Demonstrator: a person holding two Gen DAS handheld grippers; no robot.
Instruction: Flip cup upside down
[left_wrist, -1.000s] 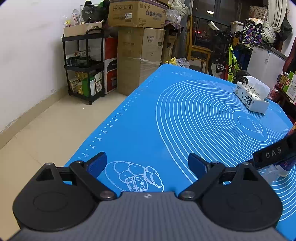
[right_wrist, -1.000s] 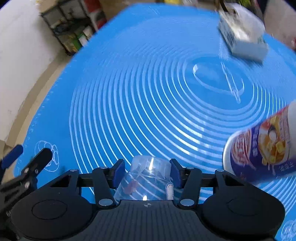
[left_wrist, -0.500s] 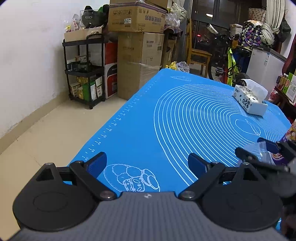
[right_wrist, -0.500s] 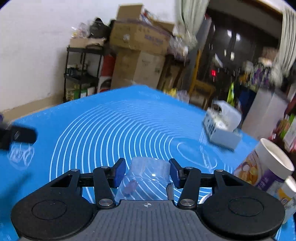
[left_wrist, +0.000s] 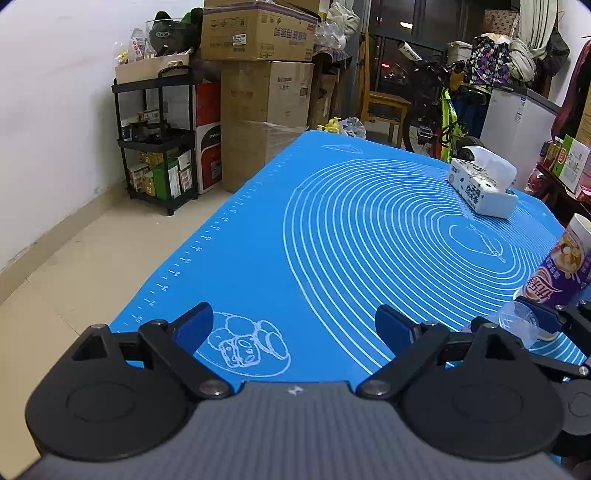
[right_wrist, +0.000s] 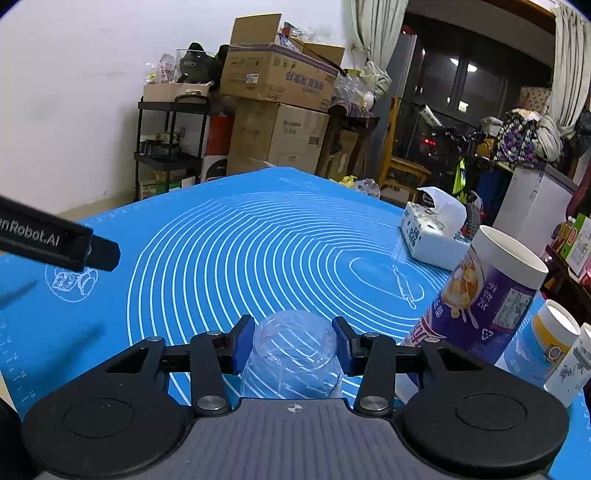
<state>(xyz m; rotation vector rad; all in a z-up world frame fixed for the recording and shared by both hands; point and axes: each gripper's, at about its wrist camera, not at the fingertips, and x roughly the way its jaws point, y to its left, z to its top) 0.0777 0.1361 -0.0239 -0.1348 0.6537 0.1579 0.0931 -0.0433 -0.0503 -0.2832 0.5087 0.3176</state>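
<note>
A clear plastic cup (right_wrist: 291, 354) sits between the blue pads of my right gripper (right_wrist: 293, 341), which is shut on it. The cup's narrow base points up and away from me and its wide mouth faces down toward the gripper body, just above the blue mat (right_wrist: 258, 236). In the left wrist view the cup (left_wrist: 517, 323) and the right gripper (left_wrist: 532, 317) show at the lower right. My left gripper (left_wrist: 293, 325) is open and empty over the mat's near left corner.
A purple snack canister (right_wrist: 480, 295) stands close to the right of the cup. Two smaller containers (right_wrist: 554, 336) stand beyond it at the right edge. A tissue box (right_wrist: 432, 236) sits further back. Cardboard boxes (right_wrist: 273, 110) and a black shelf (right_wrist: 162, 147) stand behind the table.
My right gripper has turned over with the cup in it: its view swung from looking down at the mat to level, and the cup's base now points up. The left gripper stayed put.
</note>
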